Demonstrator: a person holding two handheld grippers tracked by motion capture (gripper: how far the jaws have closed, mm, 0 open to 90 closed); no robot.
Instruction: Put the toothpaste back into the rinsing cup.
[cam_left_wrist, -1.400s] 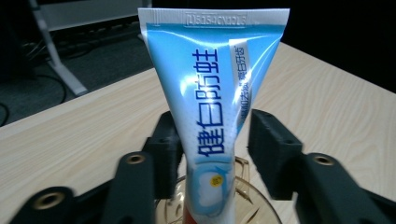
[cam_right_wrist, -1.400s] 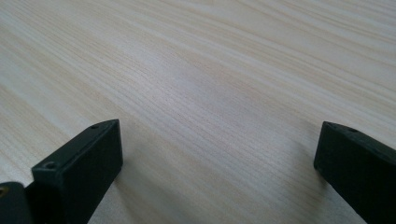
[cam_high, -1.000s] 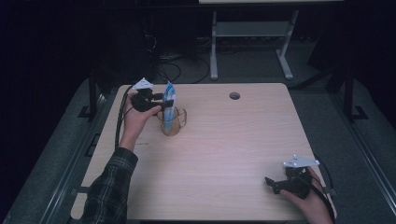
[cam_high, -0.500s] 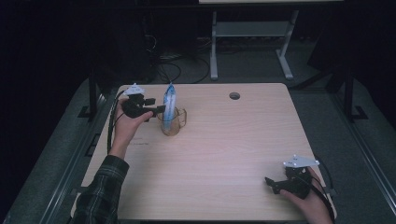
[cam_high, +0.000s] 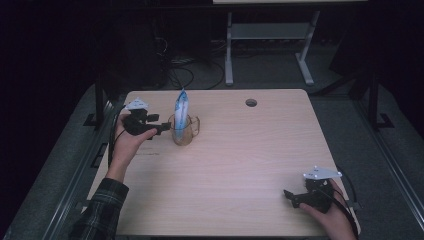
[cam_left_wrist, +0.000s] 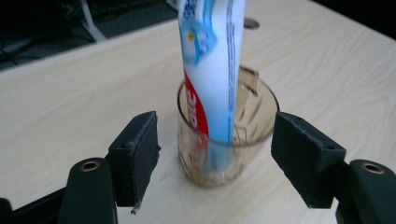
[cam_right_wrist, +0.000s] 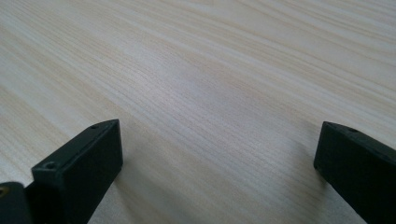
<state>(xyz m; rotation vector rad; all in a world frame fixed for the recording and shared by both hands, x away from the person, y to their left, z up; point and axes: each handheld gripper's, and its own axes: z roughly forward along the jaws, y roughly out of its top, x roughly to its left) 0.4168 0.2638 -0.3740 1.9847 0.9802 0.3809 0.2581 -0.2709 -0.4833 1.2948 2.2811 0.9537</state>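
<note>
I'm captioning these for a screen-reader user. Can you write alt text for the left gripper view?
A toothpaste tube stands upright in a clear glass cup on a pale wooden table. The open left gripper faces it, one black jaw on each side, not touching.

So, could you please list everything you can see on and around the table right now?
table: one, light wood, centre of the high view, with a round hole near its far edge.
glass mug: one, clear amber-tinted, far left part of the table, upright.
toothpaste tube: one, white, blue and red, standing in the mug, sticking out above its rim.
metal stand: one, grey, on the floor beyond the table.
cables: several, dark, on the floor behind the table.
left hand-held gripper: one, black, open, jaws on either side of the mug, not touching it.
right hand-held gripper: one, black, open, low over bare table at the near right.
</note>
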